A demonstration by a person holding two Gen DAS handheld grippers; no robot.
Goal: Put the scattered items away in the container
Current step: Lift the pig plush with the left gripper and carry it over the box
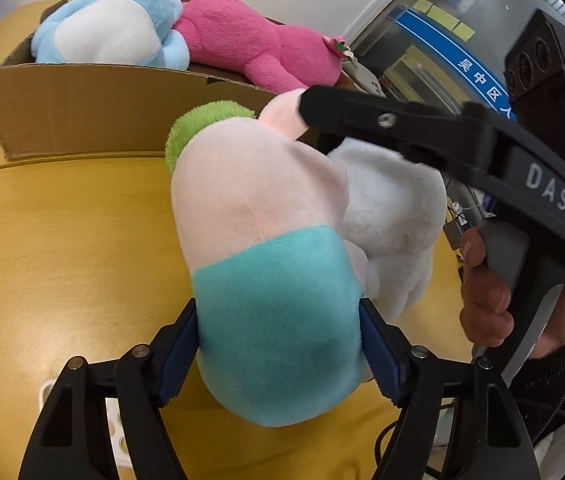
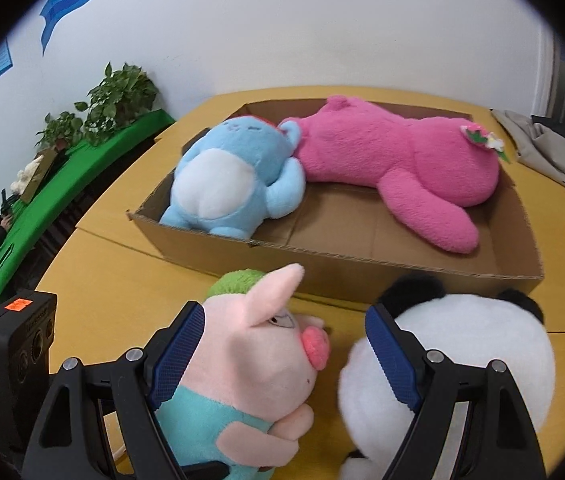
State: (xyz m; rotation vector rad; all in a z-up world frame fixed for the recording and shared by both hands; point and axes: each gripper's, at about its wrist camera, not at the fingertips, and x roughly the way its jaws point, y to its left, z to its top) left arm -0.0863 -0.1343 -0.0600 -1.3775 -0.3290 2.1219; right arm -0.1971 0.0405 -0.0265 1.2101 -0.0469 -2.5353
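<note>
A pink pig plush point(image 1: 266, 208) with teal overalls and a green cap lies on the yellow table just in front of the cardboard box point(image 1: 82, 116). My left gripper point(image 1: 278, 356) is shut on its teal lower body. My right gripper point(image 2: 284, 356) is open, its fingers around the pig's head point(image 2: 258, 360), with the right finger between the pig and a white panda plush point(image 2: 462, 368). The panda lies beside the pig, touching it. The box point(image 2: 362, 268) holds a blue plush point(image 2: 234, 176) and a pink plush point(image 2: 398, 160).
The yellow table point(image 1: 62, 248) extends left of the pig. A grey cloth point(image 2: 542, 148) lies right of the box. A green bench with potted plants point(image 2: 118, 96) stands off the table at the left. A glass door point(image 1: 442, 40) is at the right.
</note>
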